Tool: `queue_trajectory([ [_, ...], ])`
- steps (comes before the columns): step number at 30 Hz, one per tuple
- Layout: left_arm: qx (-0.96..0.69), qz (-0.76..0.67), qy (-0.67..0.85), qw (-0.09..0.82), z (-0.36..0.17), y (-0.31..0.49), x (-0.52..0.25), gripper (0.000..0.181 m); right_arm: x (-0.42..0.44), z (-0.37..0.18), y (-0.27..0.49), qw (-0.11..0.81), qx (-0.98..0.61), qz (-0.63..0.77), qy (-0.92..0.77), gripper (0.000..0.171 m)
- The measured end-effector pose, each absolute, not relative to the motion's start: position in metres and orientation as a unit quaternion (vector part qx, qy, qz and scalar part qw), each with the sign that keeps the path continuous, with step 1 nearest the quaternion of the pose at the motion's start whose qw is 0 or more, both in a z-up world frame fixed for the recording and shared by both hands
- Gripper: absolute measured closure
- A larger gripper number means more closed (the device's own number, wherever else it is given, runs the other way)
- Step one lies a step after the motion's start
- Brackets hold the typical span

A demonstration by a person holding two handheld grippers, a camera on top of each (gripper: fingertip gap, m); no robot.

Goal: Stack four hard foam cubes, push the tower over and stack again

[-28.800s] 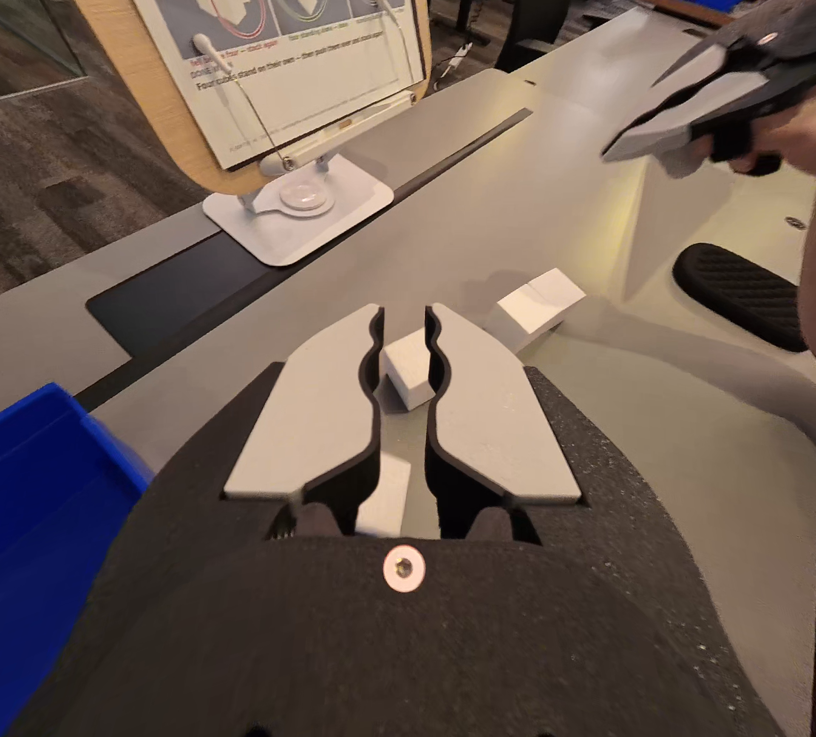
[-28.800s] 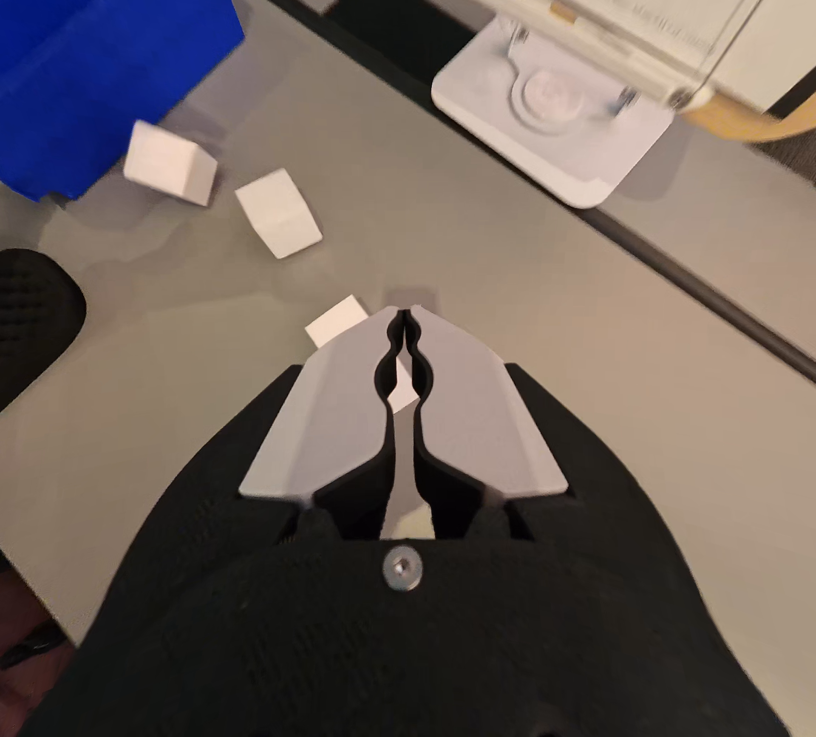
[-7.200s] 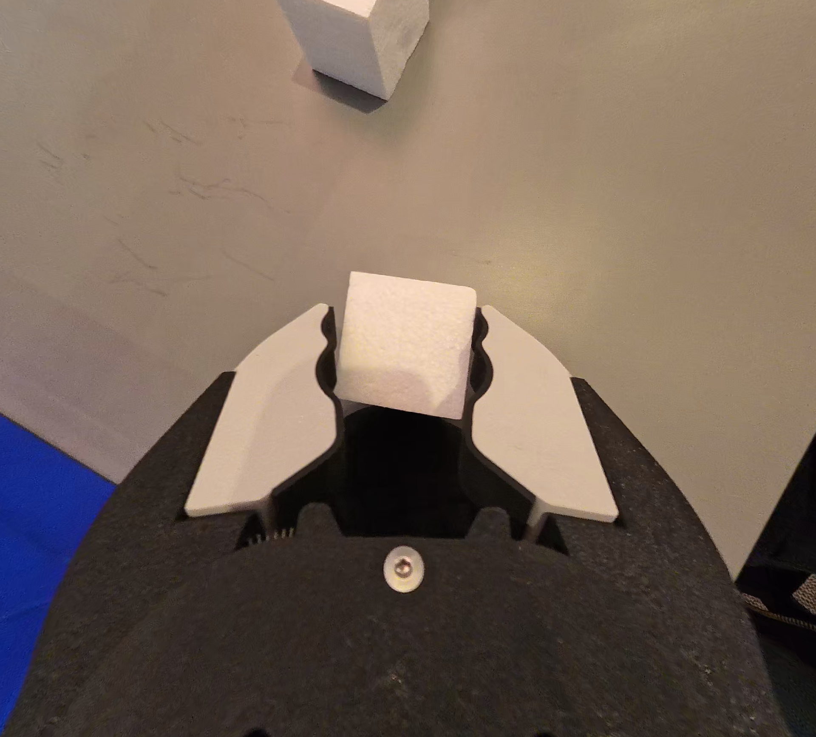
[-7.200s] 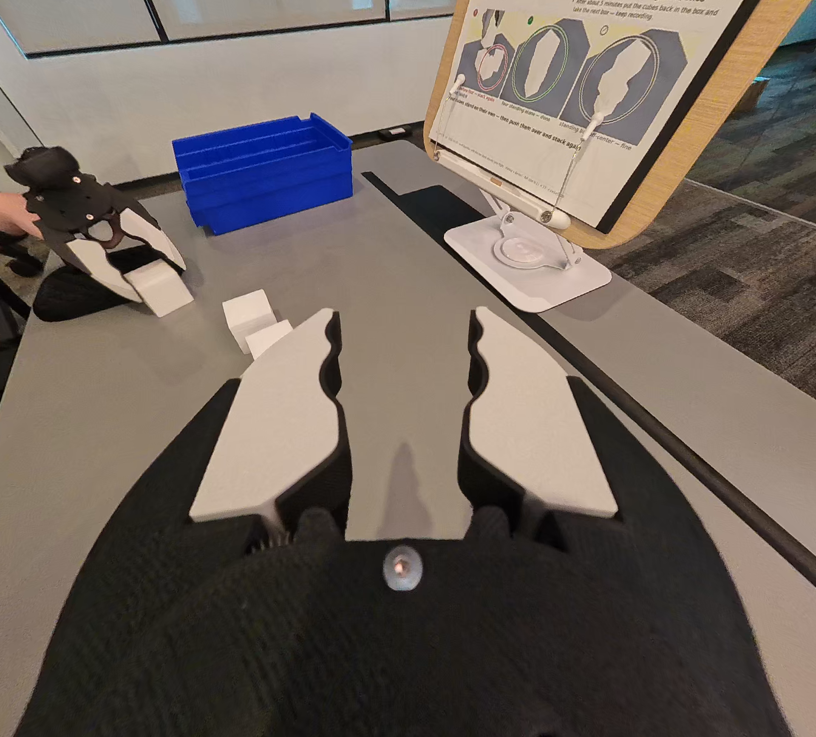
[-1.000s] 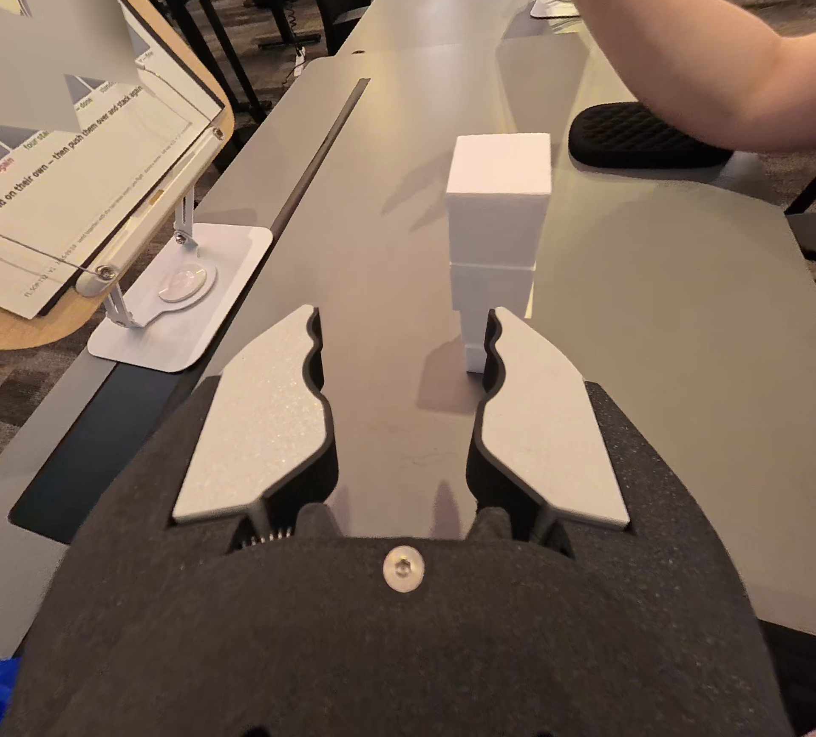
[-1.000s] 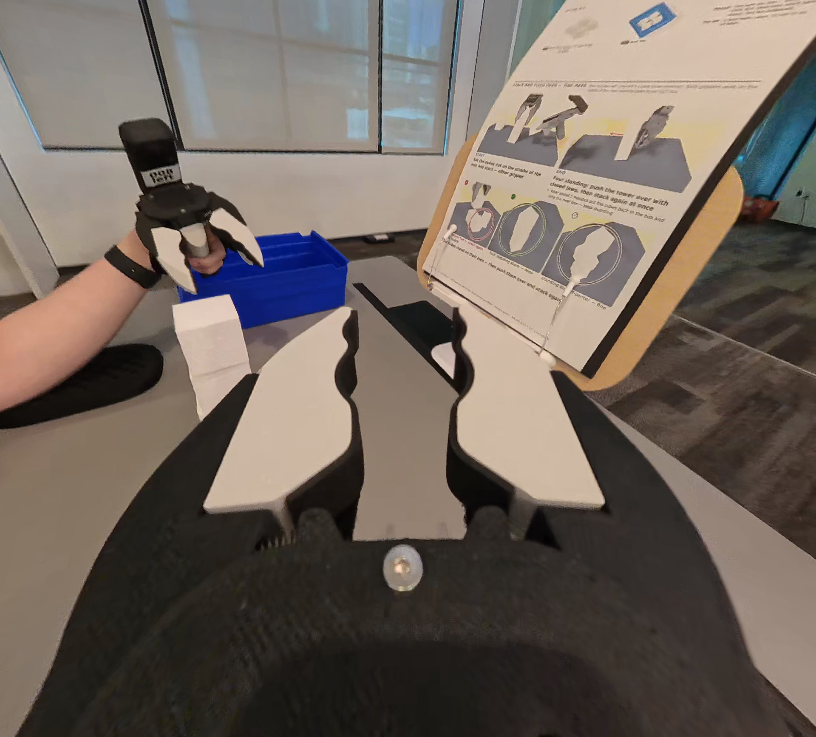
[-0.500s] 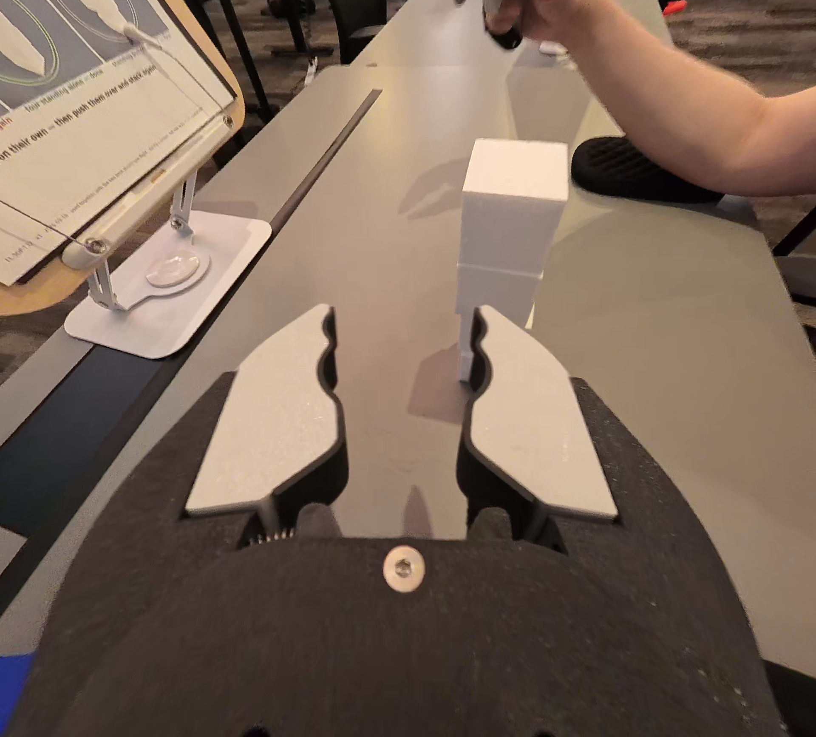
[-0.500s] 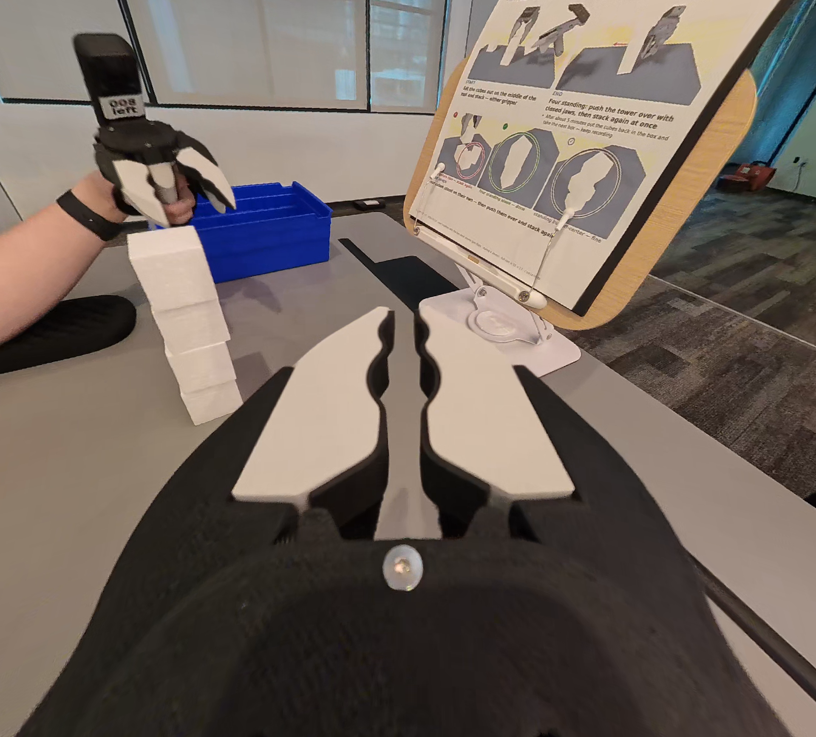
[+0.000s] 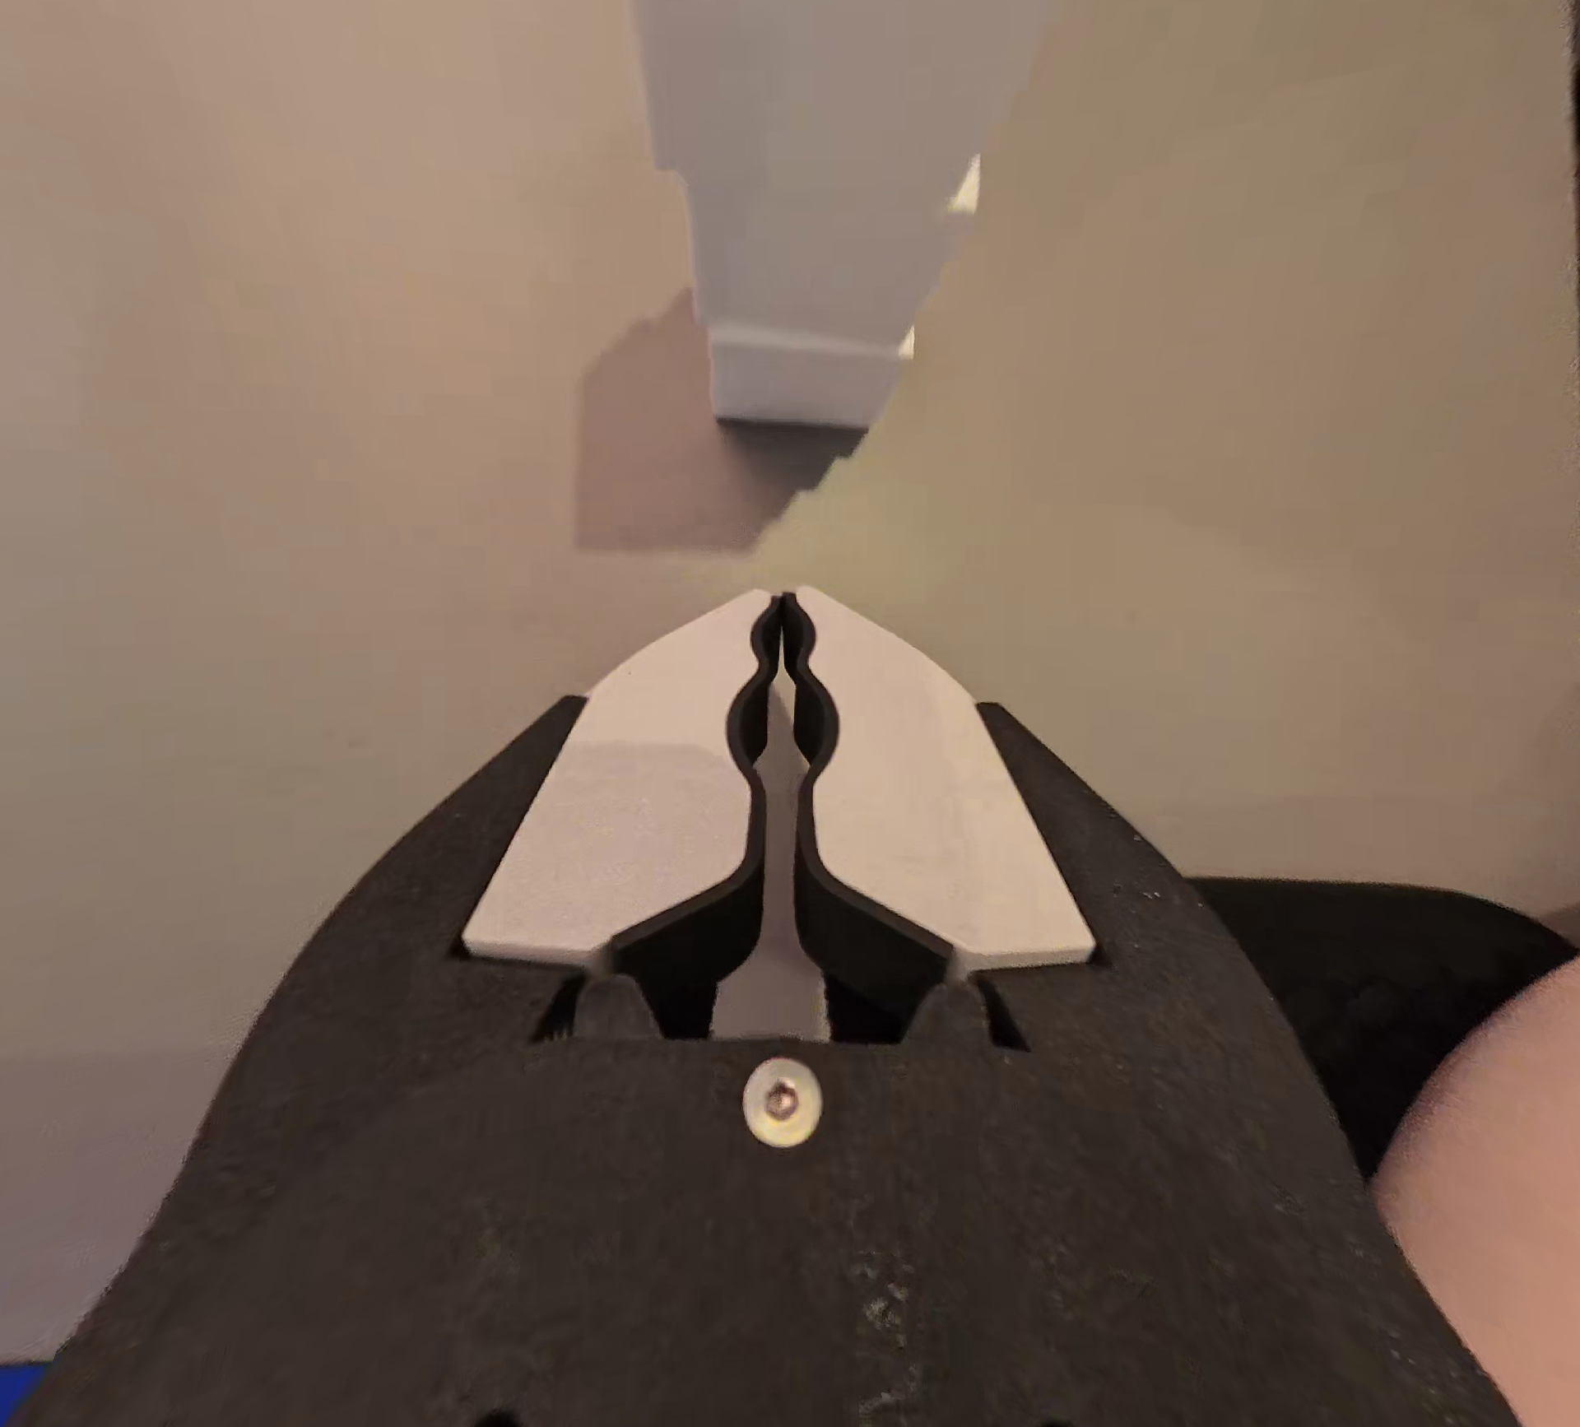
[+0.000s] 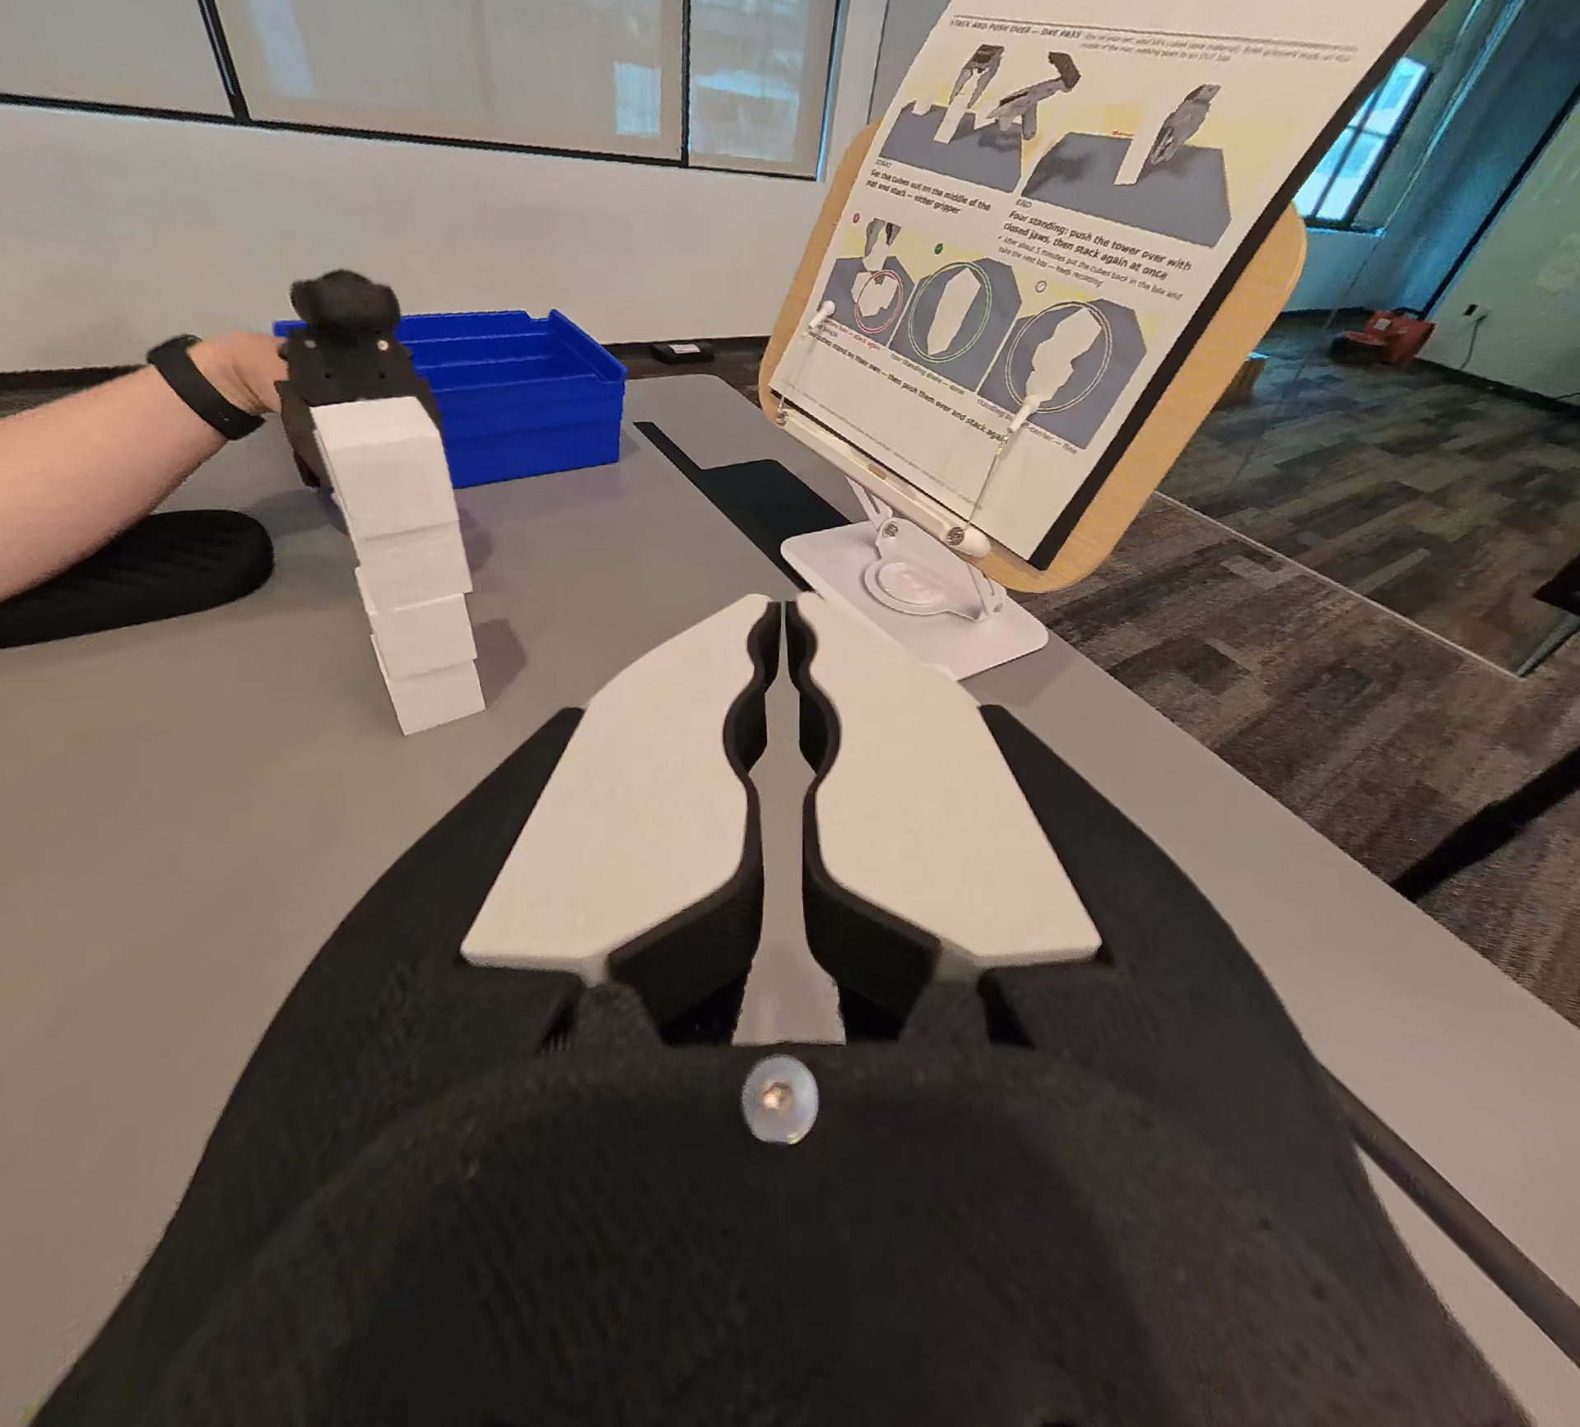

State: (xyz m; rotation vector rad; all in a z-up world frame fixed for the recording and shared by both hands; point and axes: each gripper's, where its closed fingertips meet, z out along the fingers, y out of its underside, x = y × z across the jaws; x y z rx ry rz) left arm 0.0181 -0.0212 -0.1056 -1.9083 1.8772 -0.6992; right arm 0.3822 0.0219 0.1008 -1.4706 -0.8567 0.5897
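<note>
Both grippers pressed together: left gripper (image 9: pixel 784 597) below the white cube tower (image 10: pixel 409 563), right gripper (image 10: pixel 784 604) at frame centre.

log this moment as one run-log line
stage: push-over | foam tower: four cubes, standing | left gripper: shut, behind tower top | right gripper: shut, empty, apart from tower | blue bin: behind tower

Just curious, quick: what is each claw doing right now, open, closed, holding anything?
Left gripper: closed, empty, behind the foam tower.
Right gripper: closed, empty.
</note>
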Motion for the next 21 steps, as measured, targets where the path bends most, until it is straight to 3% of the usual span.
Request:
queue_trajectory([
  [9, -0.653, -0.253, 0.699, 0.145, -0.134, -0.038, 0.028, 0.181, 0.390, 0.105, 0.014, 0.625, -0.641, 0.234, -0.378, 0.168],
  [15, -0.624, -0.251, 0.730, 0.120, -0.124, -0.059, 0.060, 0.181, 0.388, 0.106, 0.011, 0.624, -0.638, 0.234, -0.385, 0.167],
  [21, -0.588, -0.285, 0.729, 0.202, -0.088, -0.059, 0.127, 0.181, 0.389, 0.099, 0.014, 0.612, -0.648, 0.238, -0.385, 0.167],
])
